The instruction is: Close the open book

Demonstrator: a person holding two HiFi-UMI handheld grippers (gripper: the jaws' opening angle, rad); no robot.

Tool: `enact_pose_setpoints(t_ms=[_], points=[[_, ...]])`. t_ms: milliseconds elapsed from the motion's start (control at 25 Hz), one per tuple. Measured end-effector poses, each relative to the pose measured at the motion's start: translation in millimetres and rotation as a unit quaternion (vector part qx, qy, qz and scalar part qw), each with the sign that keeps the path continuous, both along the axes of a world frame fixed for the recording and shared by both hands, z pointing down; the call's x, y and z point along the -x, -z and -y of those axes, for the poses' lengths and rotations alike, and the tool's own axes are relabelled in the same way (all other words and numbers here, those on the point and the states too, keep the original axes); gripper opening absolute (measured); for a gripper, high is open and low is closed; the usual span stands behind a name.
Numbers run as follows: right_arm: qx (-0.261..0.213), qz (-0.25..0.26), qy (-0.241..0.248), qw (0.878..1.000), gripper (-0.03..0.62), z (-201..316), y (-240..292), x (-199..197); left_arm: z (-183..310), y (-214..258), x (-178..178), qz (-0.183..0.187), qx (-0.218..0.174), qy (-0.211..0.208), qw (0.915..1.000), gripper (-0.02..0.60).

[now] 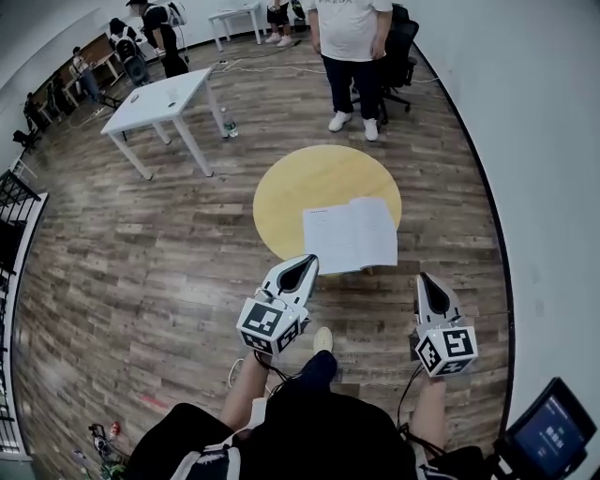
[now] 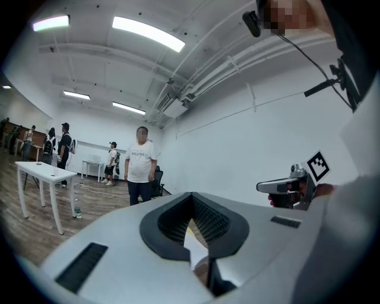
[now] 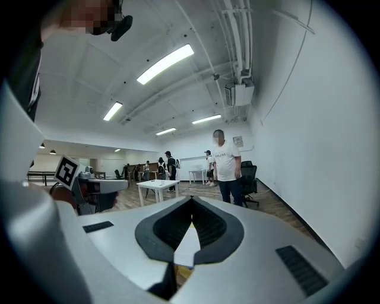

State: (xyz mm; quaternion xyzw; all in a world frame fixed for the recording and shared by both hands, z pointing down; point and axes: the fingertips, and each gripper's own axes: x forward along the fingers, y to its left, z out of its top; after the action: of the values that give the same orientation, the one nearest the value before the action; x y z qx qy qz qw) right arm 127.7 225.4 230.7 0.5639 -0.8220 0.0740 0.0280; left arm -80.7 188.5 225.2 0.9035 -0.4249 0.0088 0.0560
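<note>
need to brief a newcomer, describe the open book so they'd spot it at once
In the middle of the wooden floor stands a round yellow table. The open book lies flat on its near right part, white pages up. It is the only thing on that table, which looks nothing like the white rectangular table farther back.

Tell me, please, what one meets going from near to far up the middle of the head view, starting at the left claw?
Left white claw → open white paper book → standing person in a white T-shirt
</note>
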Motion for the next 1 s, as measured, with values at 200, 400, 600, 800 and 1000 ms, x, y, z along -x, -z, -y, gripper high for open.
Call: enact_pose_setpoints(t_ms=[200, 400, 600, 800, 1000], points=[[0.016, 0.011, 0.008, 1.0, 0.003, 83, -11, 8, 79, -9, 6, 0.008, 0.013, 0.004, 0.9999, -0.002], [0.031, 0.015, 0.02, 0.999, 0.003, 142, -28, 24, 132, -26, 24, 0.007, 0.031, 0.015, 0.9994, -0.002], [0.053, 0.017, 0.011, 0.998, 0.005, 171, -49, 28, 161, -53, 28, 0.01, 0.061, 0.007, 0.9981, -0.002], [0.067, 0.014, -0.004, 0.998, 0.005, 183, -58, 21, 179, -63, 16, 0.002, 0.068, -0.012, 0.9976, -0.002], [0.073, 0.008, -0.006, 0.997, 0.005, 189, -58, 14, 183, -69, 7, -0.006, 0.082, -0.018, 0.9964, -0.002]])
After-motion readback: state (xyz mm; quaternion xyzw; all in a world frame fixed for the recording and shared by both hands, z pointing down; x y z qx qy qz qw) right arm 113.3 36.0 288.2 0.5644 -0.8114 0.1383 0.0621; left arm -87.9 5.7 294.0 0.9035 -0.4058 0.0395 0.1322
